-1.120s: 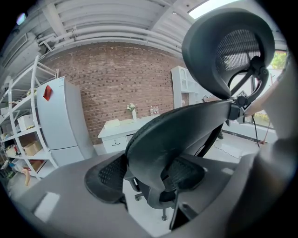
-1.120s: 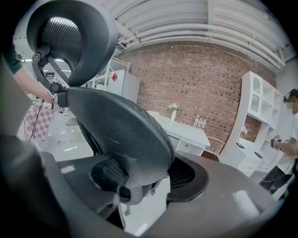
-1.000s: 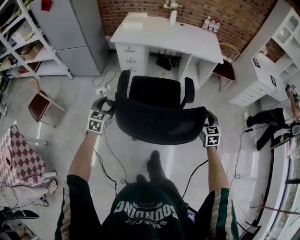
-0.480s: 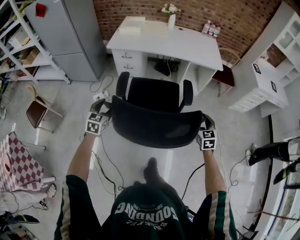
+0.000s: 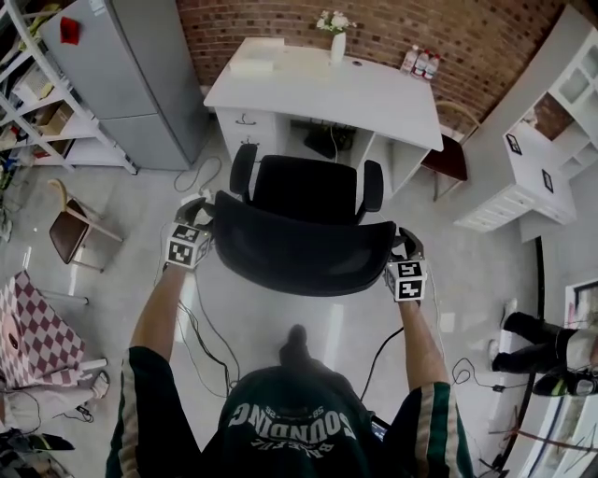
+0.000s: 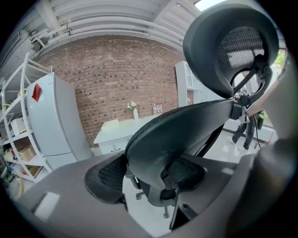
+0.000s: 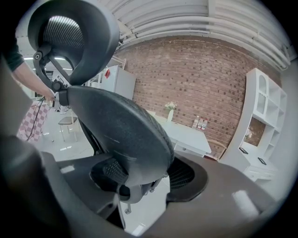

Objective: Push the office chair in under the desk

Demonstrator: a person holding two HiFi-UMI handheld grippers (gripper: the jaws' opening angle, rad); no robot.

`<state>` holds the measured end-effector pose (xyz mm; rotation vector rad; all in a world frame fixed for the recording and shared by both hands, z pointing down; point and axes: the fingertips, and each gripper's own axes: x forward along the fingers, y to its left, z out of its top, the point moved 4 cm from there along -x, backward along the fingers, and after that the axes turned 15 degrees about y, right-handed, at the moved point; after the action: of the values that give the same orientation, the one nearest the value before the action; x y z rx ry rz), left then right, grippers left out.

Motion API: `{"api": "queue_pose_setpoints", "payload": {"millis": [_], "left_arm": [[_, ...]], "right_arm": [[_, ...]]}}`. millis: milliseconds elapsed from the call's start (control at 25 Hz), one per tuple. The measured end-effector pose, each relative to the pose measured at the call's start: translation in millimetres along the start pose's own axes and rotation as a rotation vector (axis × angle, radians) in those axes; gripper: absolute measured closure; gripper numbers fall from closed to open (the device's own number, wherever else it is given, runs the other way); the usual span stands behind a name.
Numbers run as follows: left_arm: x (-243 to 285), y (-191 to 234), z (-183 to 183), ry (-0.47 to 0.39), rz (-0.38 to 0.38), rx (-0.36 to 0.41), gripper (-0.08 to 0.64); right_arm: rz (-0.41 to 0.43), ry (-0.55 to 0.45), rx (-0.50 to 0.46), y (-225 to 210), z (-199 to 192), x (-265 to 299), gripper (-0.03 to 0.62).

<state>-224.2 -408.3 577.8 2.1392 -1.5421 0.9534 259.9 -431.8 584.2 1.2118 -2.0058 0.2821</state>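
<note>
The office chair [image 5: 304, 210] stands on the glossy pale floor [image 5: 280, 313], just short of the white table [image 5: 318, 84] at the far brick wall [image 5: 280, 19]. The left gripper [image 5: 198, 213] and right gripper [image 5: 405, 245] each have their jaws clamped on a side edge of its backrest. The person's green shirt [image 5: 290, 420] reads "SOUNDING".

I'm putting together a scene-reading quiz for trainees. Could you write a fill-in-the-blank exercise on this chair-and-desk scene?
1. The left gripper and right gripper each clamp one side of the black mesh office chair by its ____.
2. The white desk stands against a ____ wall.
3. The white vase on the desk holds ____.
Missing words: backrest; brick; flowers.
</note>
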Motion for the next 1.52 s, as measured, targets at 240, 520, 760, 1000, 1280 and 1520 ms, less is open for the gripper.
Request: {"api": "queue_pose_setpoints", "payload": {"millis": [240,520,760,1000,1280,1520], "left_arm": [[20.8,3.3,19.9,0.012,-0.004,0.002,0.291],[43.8,12.6,39.1,-0.009,-0.016,-0.021,0.29],[61.8,20.5,55.2,-0.029,-0.031,-0.017,0.291],[82.8,32.2,72.7,-0.047,-0.047,-0.022,0.291],[96.1,35.6,83.3,-0.081,-0.061,-0.064,0.291],[99.9,34.7,83.3,-0.084,-0.081,-0.082,0.293]], "right_arm": [[0.002,0.004,0.0,-19.9,11.6,15.5,0.365],[-0.004,0.005,0.016,-37.5,26.4,34.2,0.365],[-0.011,0.013,0.031,-49.7,37.1,47.4,0.365],[-0.024,0.01,0.066,-60.2,47.5,62.1,0.365],[-0.013,0.028,0.082,-76.2,56.3,77.7,0.367],[0.003,0.013,0.099,-79.3,57.8,80.1,0.367]]}}
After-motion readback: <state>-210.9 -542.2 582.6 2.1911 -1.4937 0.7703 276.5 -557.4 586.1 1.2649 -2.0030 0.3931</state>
